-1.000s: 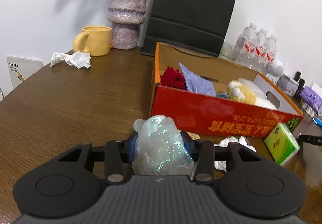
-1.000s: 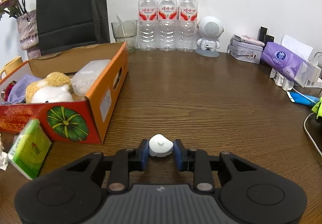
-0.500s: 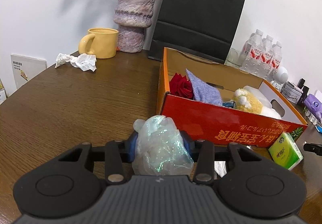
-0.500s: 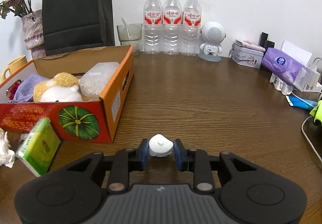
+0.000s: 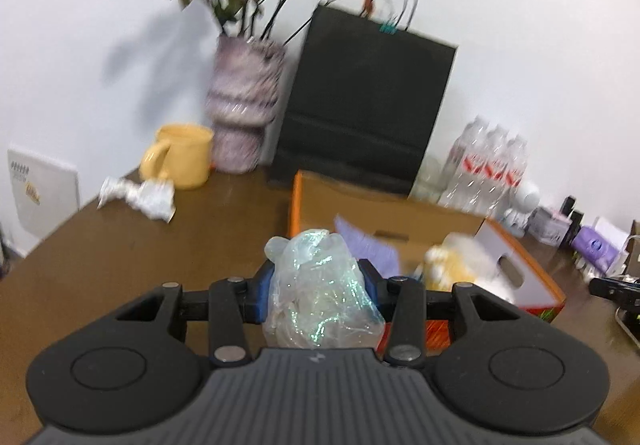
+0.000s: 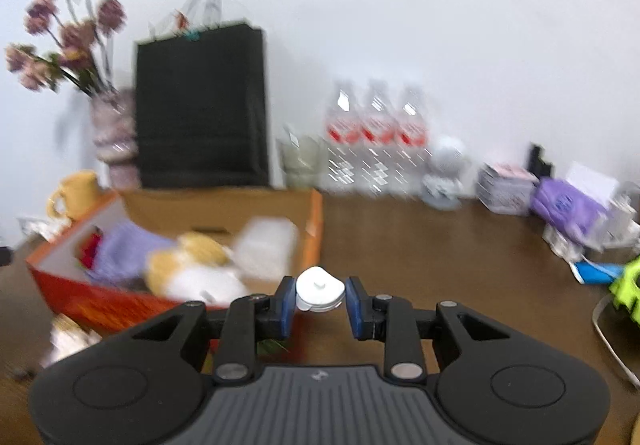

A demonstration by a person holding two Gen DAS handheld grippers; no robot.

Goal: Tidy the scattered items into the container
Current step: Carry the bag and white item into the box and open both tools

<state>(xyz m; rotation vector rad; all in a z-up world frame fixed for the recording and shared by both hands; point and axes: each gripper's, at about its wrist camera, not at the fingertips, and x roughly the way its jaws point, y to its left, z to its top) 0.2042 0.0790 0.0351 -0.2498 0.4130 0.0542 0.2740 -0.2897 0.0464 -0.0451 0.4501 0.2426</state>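
Observation:
My left gripper (image 5: pixel 318 285) is shut on a crumpled iridescent plastic bag (image 5: pixel 320 297), held above the near left edge of the orange cardboard box (image 5: pixel 536 265). My right gripper (image 6: pixel 319 295) is shut on a small white plastic piece (image 6: pixel 319 288), held above the near right part of the same box (image 6: pixel 314 221). The box holds a plush toy (image 6: pixel 196 269), a purple cloth (image 6: pixel 120 249), a red flower (image 6: pixel 91 245) and a white plastic container (image 6: pixel 268 245). Both views are blurred by motion.
Crumpled tissue (image 5: pixel 140 195), a yellow mug (image 5: pixel 180 155), a vase of flowers (image 5: pixel 244 105) and a black paper bag (image 5: pixel 368 117) stand behind the box. Water bottles (image 6: pixel 376 137), a white robot figure (image 6: pixel 446 173) and a purple tissue pack (image 6: pixel 568 205) line the right wall.
Both grippers have risen and moved toward the box, still holding their items. The views now look down into the box from higher up.

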